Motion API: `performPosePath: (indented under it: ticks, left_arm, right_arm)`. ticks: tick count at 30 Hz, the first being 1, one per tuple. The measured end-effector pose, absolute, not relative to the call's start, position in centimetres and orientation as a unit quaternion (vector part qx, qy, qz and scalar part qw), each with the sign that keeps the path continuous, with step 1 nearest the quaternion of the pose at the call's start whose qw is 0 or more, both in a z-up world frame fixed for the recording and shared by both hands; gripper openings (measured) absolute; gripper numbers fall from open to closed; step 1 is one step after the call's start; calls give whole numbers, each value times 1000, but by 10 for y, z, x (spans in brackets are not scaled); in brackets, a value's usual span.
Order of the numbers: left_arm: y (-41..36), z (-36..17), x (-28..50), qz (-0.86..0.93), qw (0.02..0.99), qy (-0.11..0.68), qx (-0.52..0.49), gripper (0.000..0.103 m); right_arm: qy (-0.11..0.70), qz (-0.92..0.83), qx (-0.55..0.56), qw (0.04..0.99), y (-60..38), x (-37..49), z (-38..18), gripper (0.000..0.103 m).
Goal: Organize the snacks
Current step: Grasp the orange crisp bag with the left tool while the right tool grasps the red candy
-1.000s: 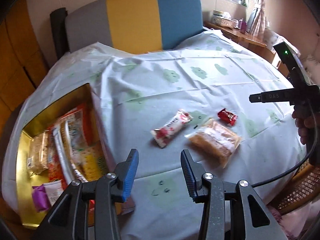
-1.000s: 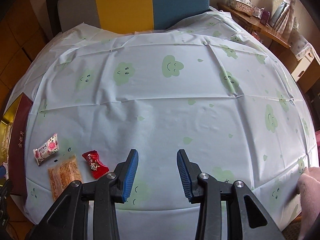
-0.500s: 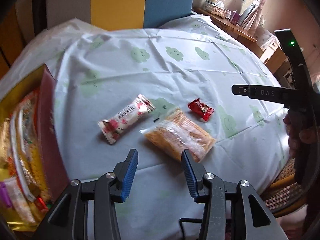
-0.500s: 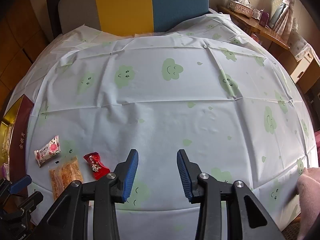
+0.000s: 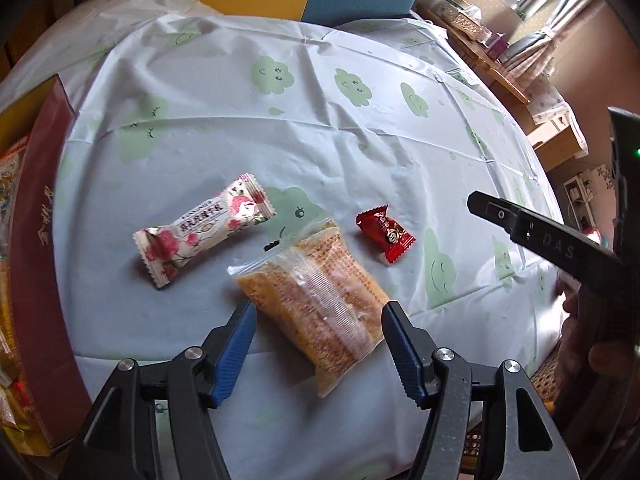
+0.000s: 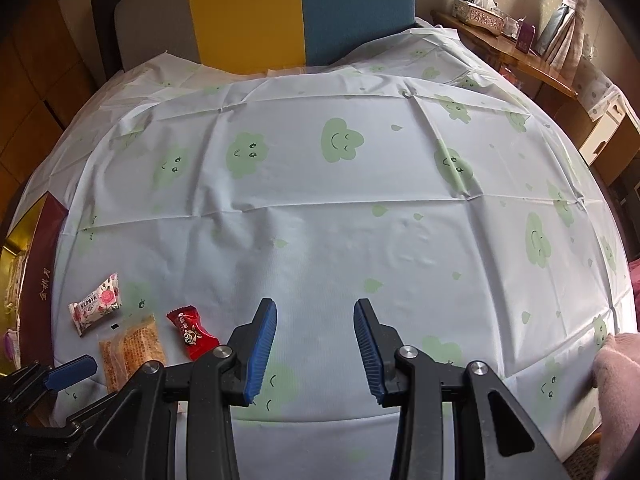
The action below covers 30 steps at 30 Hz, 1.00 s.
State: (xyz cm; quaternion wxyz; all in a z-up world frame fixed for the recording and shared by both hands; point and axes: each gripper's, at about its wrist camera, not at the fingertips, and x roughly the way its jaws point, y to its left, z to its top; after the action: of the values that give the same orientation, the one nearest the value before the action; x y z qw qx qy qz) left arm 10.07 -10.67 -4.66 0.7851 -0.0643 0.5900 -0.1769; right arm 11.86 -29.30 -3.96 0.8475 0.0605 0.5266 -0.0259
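Three snacks lie on the cloud-print tablecloth: an orange cracker packet (image 5: 320,296) (image 6: 132,348), a pink-and-white flowered bar (image 5: 204,228) (image 6: 96,304) and a small red candy (image 5: 386,234) (image 6: 192,332). My left gripper (image 5: 316,344) is open, its blue fingers on either side of the near end of the orange packet, just above it. My right gripper (image 6: 316,352) is open and empty, over bare cloth to the right of the snacks. The maroon-and-gold snack box (image 5: 36,240) (image 6: 40,276) with several packets inside sits at the left.
A chair back (image 6: 300,12) in grey, yellow and blue stands behind the round table. A wooden sideboard (image 6: 516,52) with a tissue box is at the far right. The table's near edge (image 6: 440,440) drops off close below the grippers.
My left gripper has swung right from the box and moved forward and down, now straddling the orange packet with wider jaws. The right gripper has barely moved.
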Motion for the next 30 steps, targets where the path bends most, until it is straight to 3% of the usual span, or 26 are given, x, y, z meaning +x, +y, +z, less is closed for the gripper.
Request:
performPosePath:
  ticks: [3, 9, 15, 25, 30]
  left_arm:
    - [-115, -49, 106, -162, 782, 598, -62, 75]
    - [-134, -57, 109, -153, 789, 595, -4, 76]
    - [-135, -54, 89, -190, 805, 559, 60, 61]
    - [-86, -53, 60, -204, 820, 531, 71, 60]
    - [-77, -59, 60, -203, 821, 532, 49, 65]
  right_arm:
    - [527, -25, 61, 847, -294, 119, -39, 41]
    - [528, -25, 69, 846, -298, 119, -40, 41]
    - [530, -18, 63, 846, -294, 120, -41, 41]
    - [524, 79, 49, 846, -260, 117, -37, 41]
    - [528, 128, 15, 840, -234, 115, -43, 41]
